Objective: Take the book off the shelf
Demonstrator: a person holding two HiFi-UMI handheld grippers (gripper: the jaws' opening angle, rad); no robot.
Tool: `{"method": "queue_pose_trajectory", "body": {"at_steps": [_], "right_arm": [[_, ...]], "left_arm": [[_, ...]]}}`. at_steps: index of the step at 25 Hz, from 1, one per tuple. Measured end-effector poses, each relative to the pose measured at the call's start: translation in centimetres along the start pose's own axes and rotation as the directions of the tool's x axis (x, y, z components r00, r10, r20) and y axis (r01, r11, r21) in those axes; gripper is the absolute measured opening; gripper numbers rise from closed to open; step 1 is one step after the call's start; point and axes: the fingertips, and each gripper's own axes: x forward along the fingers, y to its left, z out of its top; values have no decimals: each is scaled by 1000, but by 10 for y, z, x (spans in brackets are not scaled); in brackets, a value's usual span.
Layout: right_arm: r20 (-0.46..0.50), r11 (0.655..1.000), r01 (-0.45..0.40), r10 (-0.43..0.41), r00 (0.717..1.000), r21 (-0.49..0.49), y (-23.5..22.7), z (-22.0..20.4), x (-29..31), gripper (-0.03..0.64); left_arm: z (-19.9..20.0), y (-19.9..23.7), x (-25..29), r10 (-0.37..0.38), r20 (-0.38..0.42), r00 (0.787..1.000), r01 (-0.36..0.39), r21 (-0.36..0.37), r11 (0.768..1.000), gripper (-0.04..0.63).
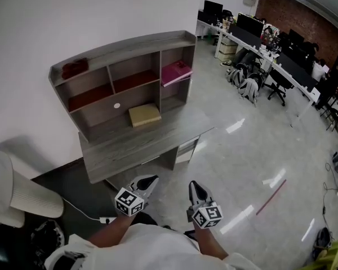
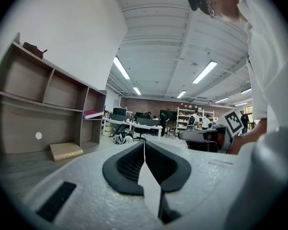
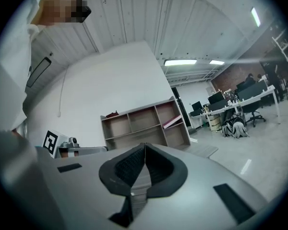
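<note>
1. While the left gripper (image 1: 150,180) and right gripper (image 1: 194,185) sit at the bottom centre of the head view, well apart from the shelf (image 1: 121,45), both have their jaws closed on nothing; arriving unopened would likely shove the book deeper.
2. The pink book (image 1: 176,72) lies tilted in the shelf's upper right compartment, above centre frame, its edge jutting out; a shallow pinch could tip it to the floor.
3. A tan flat object (image 1: 145,115), perhaps another book, lies in the lower middle bay; it could be taken by mistake.
</note>
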Motion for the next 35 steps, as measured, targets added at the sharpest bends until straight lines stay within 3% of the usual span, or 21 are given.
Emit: {"method": "queue_pose_trajectory", "body": {"at_steps": [7, 19, 24, 35], "right_arm": [[-12, 1000, 7, -7, 1000, 29, -28, -5, -1, 15], [-24, 998, 55, -55, 998, 17, -80, 3, 40, 15], [-35, 998, 67, -67, 997, -1, -108, 10, 89, 15], [-62, 999, 52, -52, 997, 5, -159, 43, 250, 15]], "left_arm": [[-11, 2, 15, 23, -20, 1000, -24, -20, 1000, 20], [10, 50, 81, 1, 40, 999, -1, -8, 1000, 20], [22, 93, 119, -6, 62, 998, 6, -10, 1000, 20], [72, 230, 205, 0, 89, 996, -1, 12, 1000, 20]]}}
